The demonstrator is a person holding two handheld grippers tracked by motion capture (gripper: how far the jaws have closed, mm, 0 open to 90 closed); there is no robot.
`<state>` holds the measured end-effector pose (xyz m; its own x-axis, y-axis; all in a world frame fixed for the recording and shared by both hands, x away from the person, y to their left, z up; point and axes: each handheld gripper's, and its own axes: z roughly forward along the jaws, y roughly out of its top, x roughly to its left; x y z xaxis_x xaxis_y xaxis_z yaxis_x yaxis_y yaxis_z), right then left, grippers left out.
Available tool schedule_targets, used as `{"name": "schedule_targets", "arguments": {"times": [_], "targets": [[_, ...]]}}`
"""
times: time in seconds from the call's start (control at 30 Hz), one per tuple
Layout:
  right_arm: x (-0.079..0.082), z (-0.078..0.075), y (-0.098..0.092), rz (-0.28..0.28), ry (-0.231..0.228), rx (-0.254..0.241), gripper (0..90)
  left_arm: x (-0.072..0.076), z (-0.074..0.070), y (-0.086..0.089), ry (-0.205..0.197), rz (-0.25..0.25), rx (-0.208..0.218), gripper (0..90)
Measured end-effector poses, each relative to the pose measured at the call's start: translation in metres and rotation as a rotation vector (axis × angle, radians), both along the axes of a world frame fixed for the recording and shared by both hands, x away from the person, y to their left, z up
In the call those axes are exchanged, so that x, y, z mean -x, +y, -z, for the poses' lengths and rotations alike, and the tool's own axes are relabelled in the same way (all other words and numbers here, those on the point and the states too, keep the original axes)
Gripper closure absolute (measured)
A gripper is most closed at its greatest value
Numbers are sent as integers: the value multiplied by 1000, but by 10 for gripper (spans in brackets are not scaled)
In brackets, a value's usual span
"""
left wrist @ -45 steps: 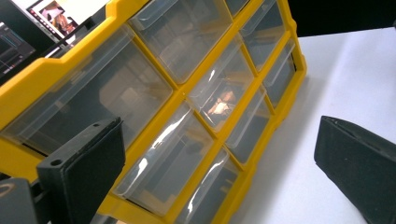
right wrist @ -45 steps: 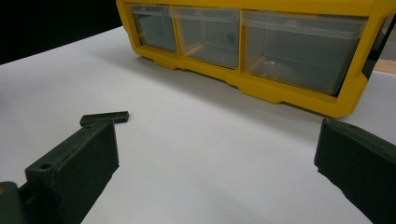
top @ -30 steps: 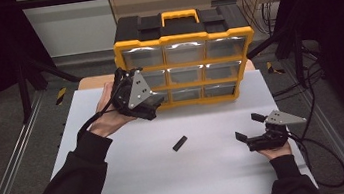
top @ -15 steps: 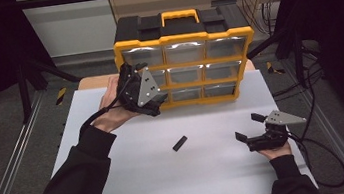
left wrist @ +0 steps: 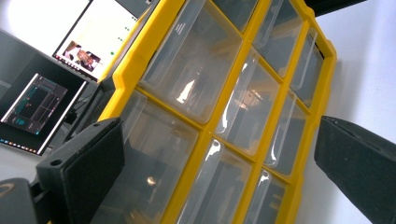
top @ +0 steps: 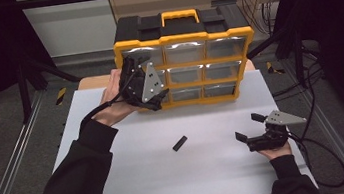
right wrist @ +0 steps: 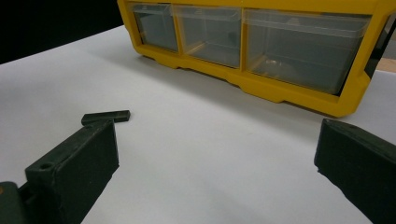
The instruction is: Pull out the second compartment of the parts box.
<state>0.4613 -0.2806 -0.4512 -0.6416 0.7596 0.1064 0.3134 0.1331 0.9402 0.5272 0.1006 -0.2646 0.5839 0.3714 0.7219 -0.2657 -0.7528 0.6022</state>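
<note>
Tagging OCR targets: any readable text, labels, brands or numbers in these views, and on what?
None legible.
Drawer organiser: no brand or label readable; small embossed marks on a clear drawer in the left gripper view are too small to read.
Monitors behind it: screen content blurred.
Small black block: no marking visible.

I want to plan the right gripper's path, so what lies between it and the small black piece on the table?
Nothing: in the high view, bare white table separates the right gripper from the small black piece.

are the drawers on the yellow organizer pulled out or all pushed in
All pushed in: the clear drawers sit flush within the yellow organizer frame, and the left gripper hovers open before them.
</note>
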Motion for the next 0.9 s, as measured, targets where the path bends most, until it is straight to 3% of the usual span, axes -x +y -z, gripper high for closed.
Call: {"name": "schedule_targets", "arguments": {"times": [0.9], "targets": [[0,0,0,0,-3,-1,2,-13,-6,-31,-104,13,-108,18]]}}
